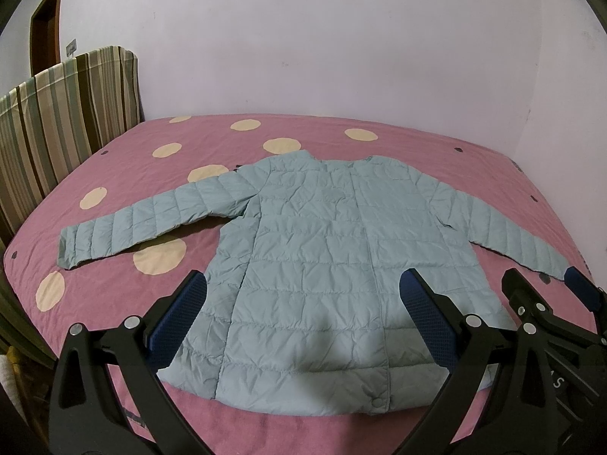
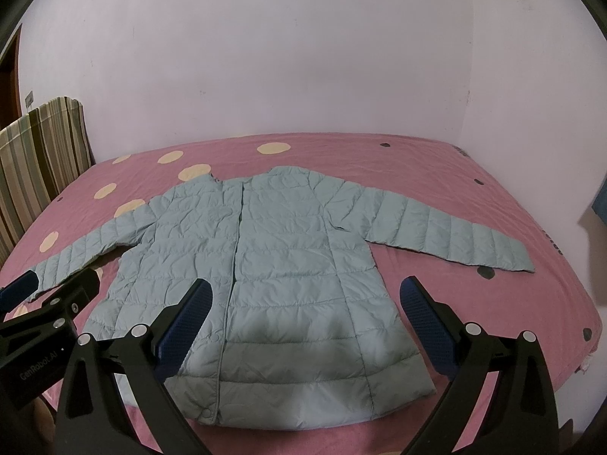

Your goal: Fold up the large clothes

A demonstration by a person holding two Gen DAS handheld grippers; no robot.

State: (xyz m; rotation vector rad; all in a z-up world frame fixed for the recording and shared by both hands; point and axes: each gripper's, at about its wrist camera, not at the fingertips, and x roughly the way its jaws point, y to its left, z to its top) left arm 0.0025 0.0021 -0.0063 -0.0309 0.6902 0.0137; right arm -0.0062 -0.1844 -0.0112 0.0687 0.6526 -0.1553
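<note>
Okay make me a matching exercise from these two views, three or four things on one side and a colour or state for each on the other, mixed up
Things:
1. jacket
2. bed cover
3. left gripper
4. cushion

Descriptions:
A. striped, standing at the bed's end
B. pale blue, spread flat with sleeves out
C. pink with cream dots
D. open, holding nothing

Pairs: 1-B, 2-C, 3-D, 4-A

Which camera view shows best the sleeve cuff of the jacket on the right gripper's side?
The right wrist view: there the whole sleeve and its cuff lie unobstructed on the bedspread. In the left wrist view the right gripper partly covers that cuff.
</note>
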